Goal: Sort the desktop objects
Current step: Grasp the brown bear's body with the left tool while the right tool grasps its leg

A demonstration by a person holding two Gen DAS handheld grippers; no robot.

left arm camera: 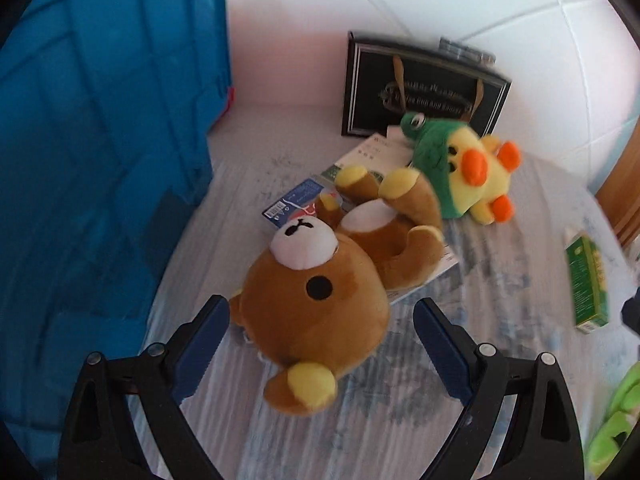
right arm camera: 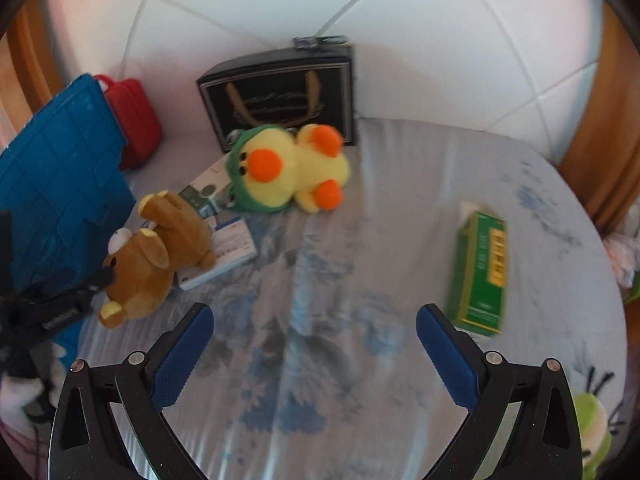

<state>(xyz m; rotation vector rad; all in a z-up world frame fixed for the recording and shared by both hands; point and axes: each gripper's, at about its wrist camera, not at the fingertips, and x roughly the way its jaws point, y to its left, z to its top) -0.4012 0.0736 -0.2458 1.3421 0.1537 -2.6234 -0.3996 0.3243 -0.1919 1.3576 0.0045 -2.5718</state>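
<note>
A brown plush bear (left arm camera: 320,292) lies on its back on the bed, its head between the fingers of my left gripper (left arm camera: 320,332), which is open around it. The bear also shows in the right wrist view (right arm camera: 148,264), with the left gripper (right arm camera: 52,312) beside it. A yellow duck plush in a green hood (left arm camera: 464,168) (right arm camera: 288,168) lies behind the bear. A green box (right arm camera: 480,272) (left arm camera: 588,280) lies to the right. My right gripper (right arm camera: 316,332) is open and empty above bare sheet.
A blue crate (left arm camera: 100,160) (right arm camera: 60,200) stands at the left, a red case (right arm camera: 136,116) behind it. A black gift bag (left arm camera: 424,88) (right arm camera: 280,92) leans on the headboard. Leaflets and a small box (right arm camera: 228,244) lie under the bear. A green plush (right arm camera: 592,428) is at the right edge.
</note>
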